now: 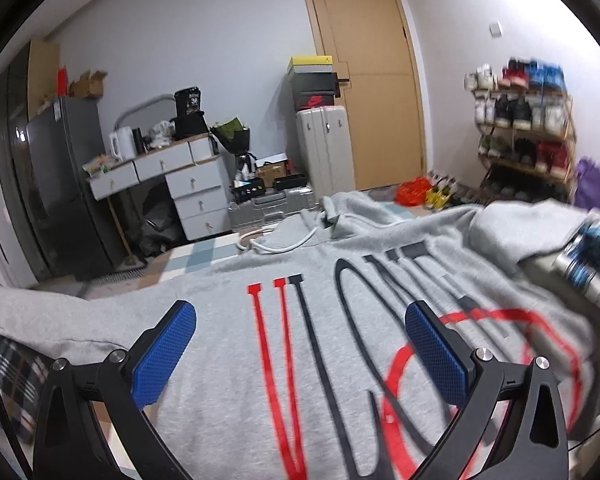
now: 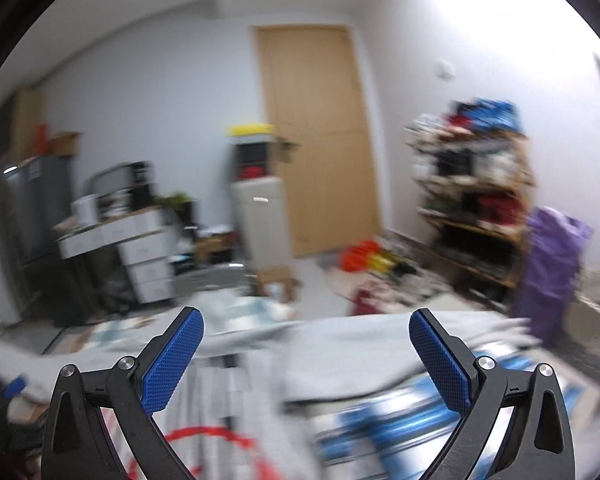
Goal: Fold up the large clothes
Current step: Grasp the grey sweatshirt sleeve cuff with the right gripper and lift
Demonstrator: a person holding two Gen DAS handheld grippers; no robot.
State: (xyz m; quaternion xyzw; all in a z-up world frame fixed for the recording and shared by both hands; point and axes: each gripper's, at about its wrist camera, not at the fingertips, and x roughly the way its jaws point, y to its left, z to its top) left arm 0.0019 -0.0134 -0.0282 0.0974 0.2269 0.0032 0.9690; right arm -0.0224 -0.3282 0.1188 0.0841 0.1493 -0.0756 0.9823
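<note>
Hoodie [image 1: 228, 344] lies flat on bed [image 1: 198, 254]; left gripper [image 1: 300, 344] and right gripper [image 2: 306, 352] hover wide, empty, door [image 1: 374, 80] at twelve o'clock.

Both set low, close over the grey hoodie [image 1: 236, 360], facing the far door [image 1: 370, 80]; right view blurred, sharing door, desk [image 1: 168, 168], shoe rack [image 1: 524, 136].
</note>
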